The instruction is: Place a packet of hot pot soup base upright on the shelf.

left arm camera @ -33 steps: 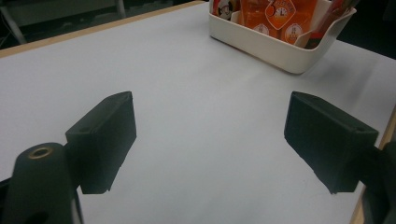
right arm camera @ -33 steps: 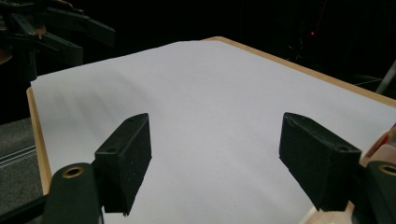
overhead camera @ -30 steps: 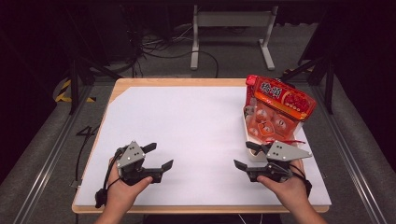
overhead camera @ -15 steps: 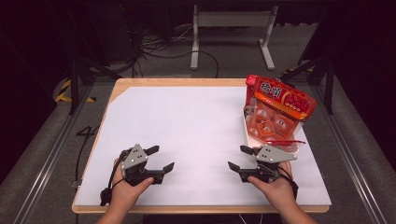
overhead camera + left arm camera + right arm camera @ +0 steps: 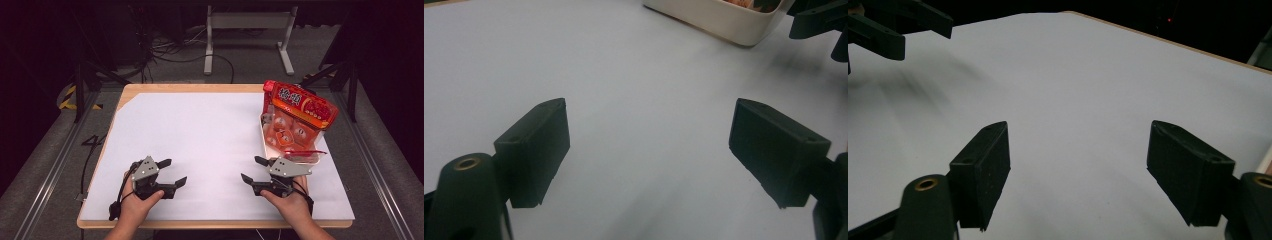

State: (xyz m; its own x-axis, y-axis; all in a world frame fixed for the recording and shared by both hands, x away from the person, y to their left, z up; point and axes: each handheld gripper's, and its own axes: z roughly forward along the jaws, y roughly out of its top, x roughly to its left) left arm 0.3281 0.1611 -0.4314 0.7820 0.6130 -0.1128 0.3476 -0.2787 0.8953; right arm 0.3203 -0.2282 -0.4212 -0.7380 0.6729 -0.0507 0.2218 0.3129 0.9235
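The left gripper point(image 5: 171, 173) has its fingers point(image 5: 536, 150) spread wide with nothing between them, low over the white tabletop point(image 5: 200, 140) near its front edge. The right gripper point(image 5: 254, 170) is likewise released, its fingers point(image 5: 983, 172) parted and empty above bare surface. The two grippers face each other, well apart. Just beyond the right gripper stands a cream tray point(image 5: 263, 134) near the tabletop's right side, and a red snack bag point(image 5: 299, 107) leans upright in it.
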